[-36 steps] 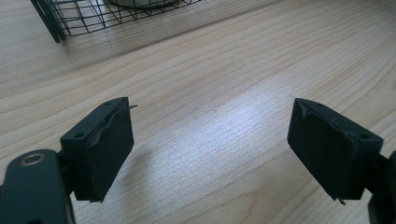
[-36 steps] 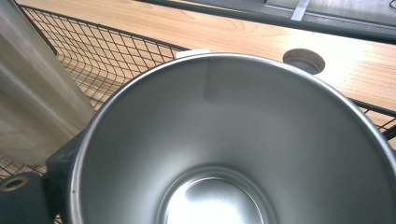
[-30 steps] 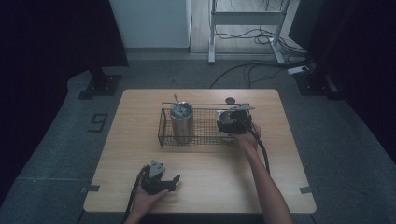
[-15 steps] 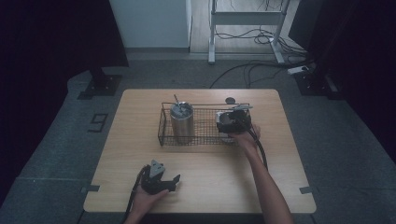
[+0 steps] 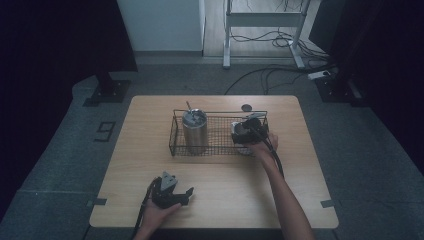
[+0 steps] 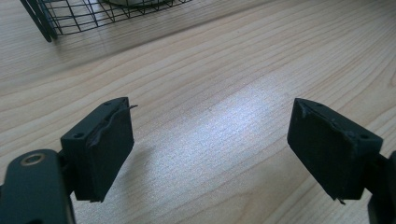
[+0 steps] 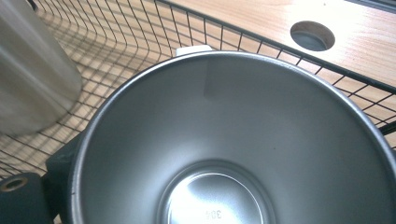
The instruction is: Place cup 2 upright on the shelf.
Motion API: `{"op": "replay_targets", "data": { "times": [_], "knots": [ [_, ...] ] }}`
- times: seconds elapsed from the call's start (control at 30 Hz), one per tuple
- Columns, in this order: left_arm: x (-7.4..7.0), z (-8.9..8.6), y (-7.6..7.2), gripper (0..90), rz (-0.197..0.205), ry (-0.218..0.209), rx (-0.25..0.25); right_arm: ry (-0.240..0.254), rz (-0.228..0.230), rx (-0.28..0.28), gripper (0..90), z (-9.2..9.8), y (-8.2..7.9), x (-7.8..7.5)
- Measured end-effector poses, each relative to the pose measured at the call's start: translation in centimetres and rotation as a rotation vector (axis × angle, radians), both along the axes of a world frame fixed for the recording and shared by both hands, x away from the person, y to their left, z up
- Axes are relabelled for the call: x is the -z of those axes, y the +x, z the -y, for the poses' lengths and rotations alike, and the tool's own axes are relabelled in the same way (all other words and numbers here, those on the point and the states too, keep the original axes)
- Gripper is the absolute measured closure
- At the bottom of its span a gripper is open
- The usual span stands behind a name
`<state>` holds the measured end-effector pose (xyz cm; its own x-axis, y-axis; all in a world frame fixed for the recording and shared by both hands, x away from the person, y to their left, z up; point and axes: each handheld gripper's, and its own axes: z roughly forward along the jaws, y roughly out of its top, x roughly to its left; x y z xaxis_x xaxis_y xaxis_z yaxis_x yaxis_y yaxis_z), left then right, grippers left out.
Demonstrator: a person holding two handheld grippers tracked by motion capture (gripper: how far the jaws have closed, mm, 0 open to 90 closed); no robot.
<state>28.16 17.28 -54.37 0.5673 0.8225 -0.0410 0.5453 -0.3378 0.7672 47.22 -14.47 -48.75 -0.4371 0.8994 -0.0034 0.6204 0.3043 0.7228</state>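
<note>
Pale wooden tabletop [image 5: 300, 200] carries a black wire basket [image 5: 172, 137]. Inside it the right claw [image 5: 246, 132] pinches a round open steel cup [image 7: 280, 140], with a tall steel tumbler [image 5: 194, 131] nearby. Well apart, the left claw [image 6: 210, 144] rests spread, nothing between its jaws.

Steel cup [image 7: 233, 154] in the basket [image 5: 176, 137]
I'm seeing it sitting upright and empty at the basket's right end, well apart from the tumbler [image 5: 194, 131].

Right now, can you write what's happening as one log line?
right gripper: grips steel cup in wire basket | left gripper: open, empty, over table | tumbler: upright in basket
</note>
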Motion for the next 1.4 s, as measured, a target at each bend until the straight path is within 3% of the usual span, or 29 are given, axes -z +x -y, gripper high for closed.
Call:
{"op": "replay_targets", "data": {
  "times": [0.07, 0.37, 0.57, 0.77, 0.87, 0.93, 1.37, 1.4],
  "knots": [
    [0.0, 0.0, 0.0, 14.7, -0.001, -0.001, 0.0, -0.023, -0.001, 0.002, 6.1, -0.2, -0.1, 0.0],
    [0.0, 0.0, 0.0, 14.7, 0.0, -0.002, -0.001, -0.008, -0.044, 0.019, 5.7, 0.2, -0.2, -0.1],
    [0.0, 0.1, 0.0, 14.7, -0.002, -0.014, -0.001, -0.067, -0.056, 0.018, 4.7, 0.6, -0.7, -0.3],
    [0.0, 0.1, 0.0, 14.7, -0.003, -0.014, -0.002, -0.082, -0.055, 0.014, 3.9, 0.7, -1.0, -0.5],
    [0.0, 0.0, 0.0, 14.7, -0.003, -0.014, -0.003, -0.075, -0.016, 0.017, 1.5, 0.7, -1.2, -0.8],
    [0.0, 0.0, 0.0, 14.7, -0.002, -0.014, -0.003, -0.014, 0.027, 0.02, 0.4, 0.9, -1.5, -1.4],
    [0.0, 0.0, 0.0, 14.7, 0.0, -0.012, -0.004, 0.085, 0.132, 0.024, 1.9, 2.1, -2.8, -3.5],
    [0.0, 0.0, -0.1, 14.7, 0.001, -0.011, -0.005, 0.098, 0.158, 0.028, 3.6, 2.3, -3.2, -3.7]
  ]
}}
